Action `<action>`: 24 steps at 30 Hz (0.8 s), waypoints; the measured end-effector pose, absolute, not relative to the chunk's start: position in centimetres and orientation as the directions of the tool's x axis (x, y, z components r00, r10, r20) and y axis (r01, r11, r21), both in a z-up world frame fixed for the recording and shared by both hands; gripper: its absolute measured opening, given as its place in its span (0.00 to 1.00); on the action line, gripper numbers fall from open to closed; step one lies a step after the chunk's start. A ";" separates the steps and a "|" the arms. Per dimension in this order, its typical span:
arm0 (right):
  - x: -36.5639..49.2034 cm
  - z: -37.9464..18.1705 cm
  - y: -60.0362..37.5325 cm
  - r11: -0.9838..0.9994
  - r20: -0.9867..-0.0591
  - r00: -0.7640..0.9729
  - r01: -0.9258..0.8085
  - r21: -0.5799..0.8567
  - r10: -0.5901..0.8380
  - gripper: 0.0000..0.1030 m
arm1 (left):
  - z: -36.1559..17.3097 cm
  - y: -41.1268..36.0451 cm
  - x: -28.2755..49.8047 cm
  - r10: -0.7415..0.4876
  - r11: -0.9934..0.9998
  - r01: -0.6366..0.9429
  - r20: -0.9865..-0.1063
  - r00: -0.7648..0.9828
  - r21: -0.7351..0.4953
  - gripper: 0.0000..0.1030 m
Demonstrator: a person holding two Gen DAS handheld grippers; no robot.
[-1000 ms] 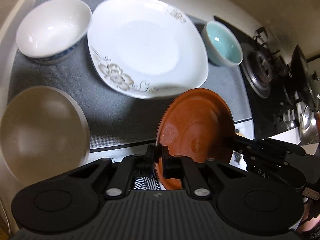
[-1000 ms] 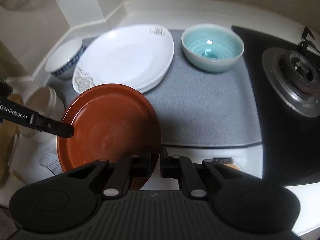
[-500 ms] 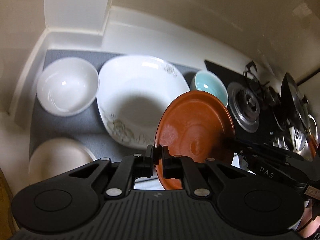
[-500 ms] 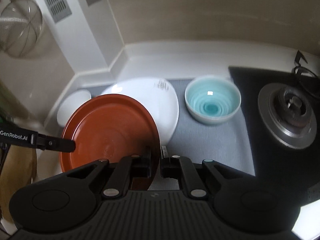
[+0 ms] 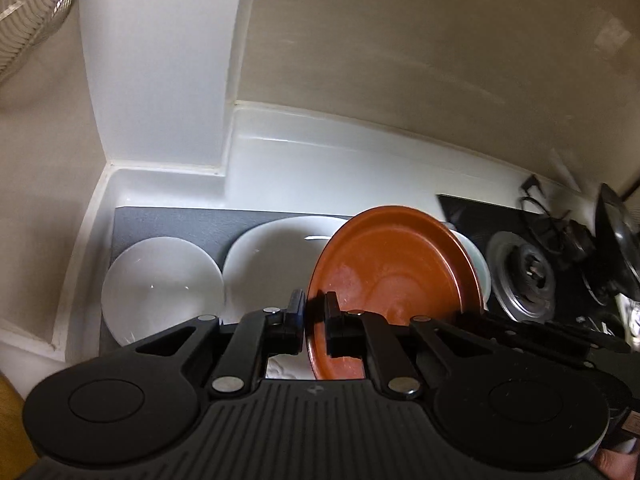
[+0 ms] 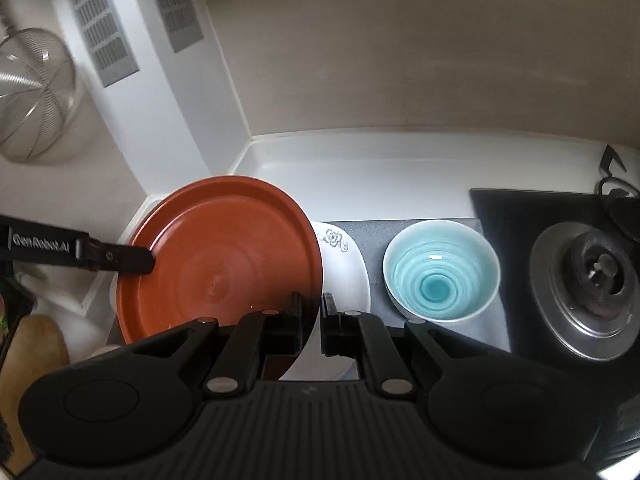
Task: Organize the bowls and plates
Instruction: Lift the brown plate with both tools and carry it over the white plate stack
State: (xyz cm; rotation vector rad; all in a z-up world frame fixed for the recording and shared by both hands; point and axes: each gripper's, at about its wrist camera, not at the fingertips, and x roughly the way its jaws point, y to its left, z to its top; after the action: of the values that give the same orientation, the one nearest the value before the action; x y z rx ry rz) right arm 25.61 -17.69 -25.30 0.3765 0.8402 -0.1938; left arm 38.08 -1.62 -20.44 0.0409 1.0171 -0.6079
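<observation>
- The brown plate (image 6: 224,256) is held in the air above the white flowered plate (image 6: 344,276), tilted, with both grippers on it at once.
- The left gripper (image 5: 314,322) has its fingers clamped on the brown plate's near rim; the right gripper (image 6: 311,322) has its fingers closed on the opposite edge.
- Below the brown plate, the white flowered plate lies on the grey mat (image 6: 372,236) on the surface, mostly hidden.
- Just left of the white flowered plate sits the white bowl (image 5: 160,284); just right of it sits the teal bowl (image 6: 440,272), with the gas burner (image 6: 588,288) beyond that.
- Progress, as I judge it: little is sorted. The two bowls stand apart, not nested, and the brown plate rests on nothing.
- Left to do, likely: lower the brown plate onto the white flowered plate, then gather the bowls together.
</observation>
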 end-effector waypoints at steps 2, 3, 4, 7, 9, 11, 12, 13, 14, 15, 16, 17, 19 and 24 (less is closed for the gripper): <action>26.3 -26.2 -17.9 0.911 -0.763 0.646 0.326 0.251 -0.021 0.09 | -21.5 -2.2 38.9 -0.440 0.844 0.482 -0.820 0.367 -0.237 0.08; 26.6 -26.7 -18.0 0.910 -0.767 0.641 0.333 0.248 -0.025 0.09 | -22.2 -2.4 39.3 -0.436 0.846 0.477 -0.823 0.363 -0.238 0.08; 26.9 -27.2 -18.1 0.909 -0.772 0.635 0.339 0.244 -0.029 0.09 | -23.0 -2.6 39.8 -0.433 0.846 0.478 -0.826 0.360 -0.235 0.08; 27.9 -29.1 -18.2 0.902 -0.784 0.619 0.357 0.242 -0.035 0.09 | -26.1 -3.1 41.4 -0.410 0.862 0.440 -0.857 0.313 -0.252 0.08; 28.6 -30.2 -18.3 0.899 -0.795 0.606 0.366 0.239 -0.036 0.09 | -28.0 -3.1 42.1 -0.393 0.873 0.413 -0.875 0.281 -0.259 0.09; 29.1 -31.4 -18.4 0.900 -0.803 0.595 0.367 0.235 -0.033 0.09 | -29.2 -3.3 42.5 -0.379 0.881 0.398 -0.885 0.271 -0.255 0.09; 29.4 -32.0 -18.4 0.902 -0.808 0.588 0.366 0.230 -0.033 0.09 | -29.7 -3.4 42.7 -0.373 0.883 0.397 -0.887 0.272 -0.249 0.09; 29.7 -32.5 -18.4 0.904 -0.813 0.581 0.365 0.224 -0.034 0.09 | -30.1 -3.5 42.8 -0.368 0.884 0.400 -0.888 0.276 -0.242 0.09; 29.9 -33.0 -18.4 0.905 -0.816 0.577 0.364 0.222 -0.032 0.09 | -30.5 -3.6 42.9 -0.361 0.886 0.402 -0.889 0.281 -0.232 0.09; 30.2 -33.6 -18.5 0.906 -0.819 0.573 0.363 0.218 -0.032 0.08 | -31.0 -3.8 43.0 -0.354 0.888 0.401 -0.893 0.278 -0.227 0.09; 30.5 -34.0 -18.6 0.906 -0.823 0.567 0.367 0.213 -0.036 0.08 | -31.4 -3.9 43.2 -0.351 0.889 0.398 -0.896 0.272 -0.227 0.09; 30.7 -34.4 -18.6 0.904 -0.825 0.564 0.370 0.215 -0.035 0.07 | -31.6 -4.0 43.3 -0.348 0.890 0.398 -0.896 0.277 -0.223 0.09; 31.0 -35.1 -18.7 0.904 -0.825 0.564 0.367 0.220 -0.029 0.07 | -32.0 -4.2 43.4 -0.337 0.892 0.402 -0.897 0.287 -0.206 0.09; 31.6 -35.6 -18.7 0.927 -0.816 0.578 0.324 0.190 -0.034 0.07 | -32.6 -4.5 43.2 -0.332 0.889 0.422 -0.887 0.322 -0.179 0.10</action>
State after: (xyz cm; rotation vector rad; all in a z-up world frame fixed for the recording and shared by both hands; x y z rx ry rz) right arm 31.59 -18.70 -35.61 0.3376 0.9359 -0.2141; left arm 43.23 -4.45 -32.58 0.0905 1.1401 -0.4955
